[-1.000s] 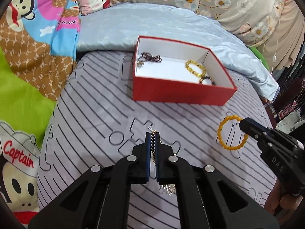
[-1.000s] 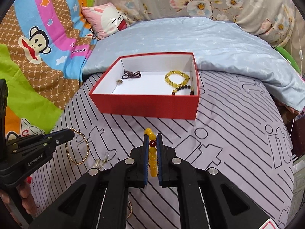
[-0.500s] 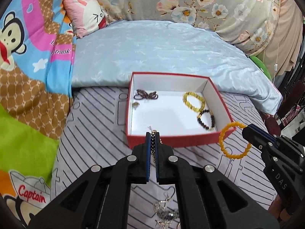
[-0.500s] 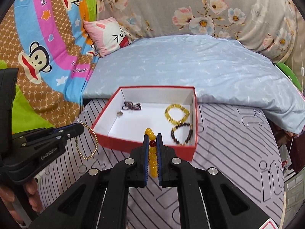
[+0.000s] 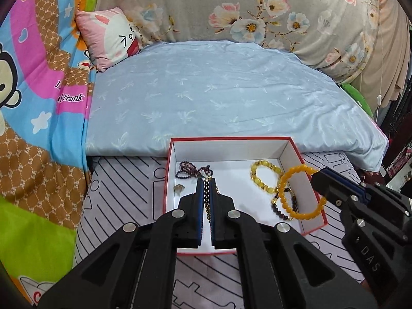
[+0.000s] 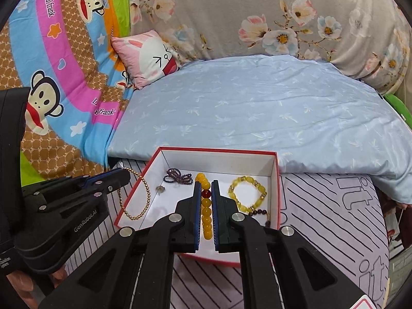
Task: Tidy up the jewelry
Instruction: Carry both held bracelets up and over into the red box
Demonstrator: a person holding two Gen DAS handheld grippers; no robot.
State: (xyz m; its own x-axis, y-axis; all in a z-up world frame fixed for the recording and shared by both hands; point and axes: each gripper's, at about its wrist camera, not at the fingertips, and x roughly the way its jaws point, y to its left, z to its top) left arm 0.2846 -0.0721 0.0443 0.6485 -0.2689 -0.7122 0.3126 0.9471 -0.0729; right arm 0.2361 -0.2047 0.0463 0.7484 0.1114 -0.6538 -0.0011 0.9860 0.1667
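Note:
A red box [image 5: 231, 137] [image 6: 219, 149] with a white inside lies on the striped bedsheet. In it are a purple bead strand [image 5: 191, 170], a yellow bracelet [image 5: 262, 177], a dark red bracelet [image 5: 283, 211] and a small charm [image 5: 179, 188]. My left gripper [image 5: 206, 181] [image 6: 123, 173] is shut on a thin gold bead chain [image 6: 148, 195], which hangs over the box's left wall. My right gripper [image 6: 206, 182] [image 5: 318, 175] is shut on an orange bead bracelet [image 6: 206, 211] [image 5: 283, 188], held above the right half of the box.
A folded light blue blanket [image 5: 219, 97] lies right behind the box. A pink rabbit pillow [image 5: 113, 38] and a floral cushion [image 5: 257, 7] are at the back. A bright monkey-print sheet [image 6: 51, 97] covers the left. The person's fingers [image 6: 23, 291] grip the left tool's handle.
Both grippers have moved forward and up from the striped sheet, each carrying its piece. They now hang over the red box, which fills more of the lower views.

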